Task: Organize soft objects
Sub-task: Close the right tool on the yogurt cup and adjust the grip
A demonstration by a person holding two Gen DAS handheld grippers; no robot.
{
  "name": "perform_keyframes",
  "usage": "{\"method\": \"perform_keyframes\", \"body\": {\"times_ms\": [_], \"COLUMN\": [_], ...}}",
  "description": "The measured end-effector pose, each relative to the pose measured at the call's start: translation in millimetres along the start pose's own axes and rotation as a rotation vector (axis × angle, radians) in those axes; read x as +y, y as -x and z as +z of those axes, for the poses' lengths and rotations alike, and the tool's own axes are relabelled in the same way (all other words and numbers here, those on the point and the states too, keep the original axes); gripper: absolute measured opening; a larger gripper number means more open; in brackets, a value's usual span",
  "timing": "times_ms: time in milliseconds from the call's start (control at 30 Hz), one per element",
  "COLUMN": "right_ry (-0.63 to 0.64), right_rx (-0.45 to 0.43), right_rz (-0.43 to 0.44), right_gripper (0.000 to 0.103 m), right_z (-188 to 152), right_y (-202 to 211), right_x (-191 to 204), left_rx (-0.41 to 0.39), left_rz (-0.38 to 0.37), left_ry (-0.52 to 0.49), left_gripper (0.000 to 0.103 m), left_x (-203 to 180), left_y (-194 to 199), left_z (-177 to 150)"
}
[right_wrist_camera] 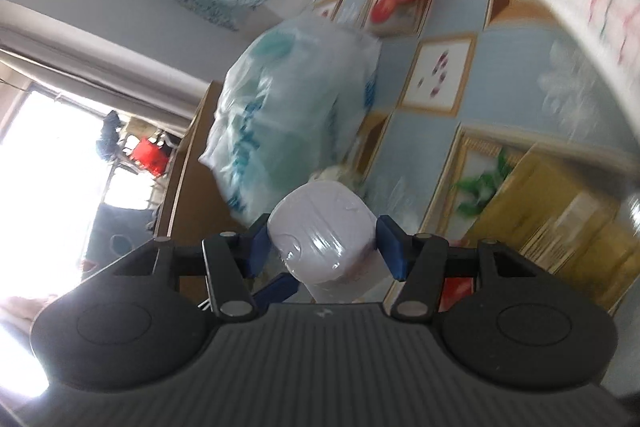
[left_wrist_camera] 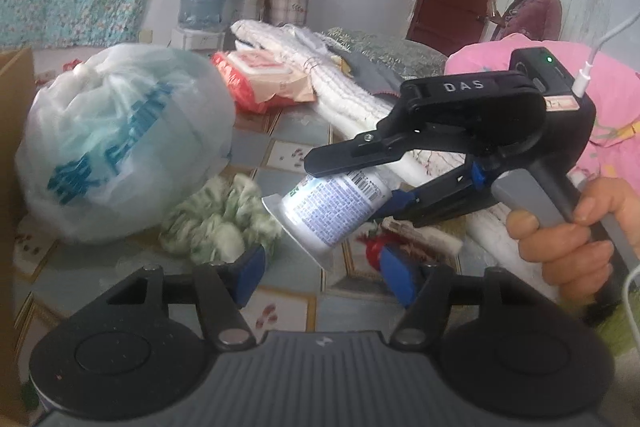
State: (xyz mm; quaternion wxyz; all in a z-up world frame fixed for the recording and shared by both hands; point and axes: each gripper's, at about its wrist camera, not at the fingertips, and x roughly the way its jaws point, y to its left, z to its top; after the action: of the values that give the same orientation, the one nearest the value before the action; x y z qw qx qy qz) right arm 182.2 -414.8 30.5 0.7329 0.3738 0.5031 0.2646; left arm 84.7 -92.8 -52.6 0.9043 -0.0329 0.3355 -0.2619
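R gripper (right_wrist_camera: 322, 251) clamped on white tube (left_wrist_camera: 332, 205), mid-carry. L gripper (left_wrist_camera: 320, 277) half open, empty. Next: pick drop spot, prob cardboard box (left_wrist_camera: 14, 115).

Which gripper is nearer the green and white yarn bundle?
Left. The left gripper hovers empty right beside the yarn bundle; the right gripper, holding a white tube, is just above and beyond.

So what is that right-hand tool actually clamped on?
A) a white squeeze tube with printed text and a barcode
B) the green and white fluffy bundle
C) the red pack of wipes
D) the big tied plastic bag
A: the right gripper has its jaws closed on the white tube, held above the patterned tabletop, while the plastic bag lies untouched.
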Motion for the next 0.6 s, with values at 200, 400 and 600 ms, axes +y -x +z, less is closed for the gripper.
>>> {"method": "perform_keyframes", "body": {"times_ms": [200,400,600], "right_ry": [-0.080,-0.048,0.057], "right_rx": [0.091,0.074,-0.006], "right_rz": [0.096,0.041,-0.090], "right_gripper": [0.055,0.057,0.060], "right_z": [-24,-32,-36], "right_y": [-17,-22,-5], "right_x": [-1,6,24], "left_rx": [0.017,0.049,0.043], "left_rz": [0.002,0.028,0.009], "left_ry": [0.033,0.084,0.062], "left_gripper": [0.064,0.060,0.059], "left_x": [8,16,8], "left_y": [19,16,14], "left_z": [-10,-13,-14]}}
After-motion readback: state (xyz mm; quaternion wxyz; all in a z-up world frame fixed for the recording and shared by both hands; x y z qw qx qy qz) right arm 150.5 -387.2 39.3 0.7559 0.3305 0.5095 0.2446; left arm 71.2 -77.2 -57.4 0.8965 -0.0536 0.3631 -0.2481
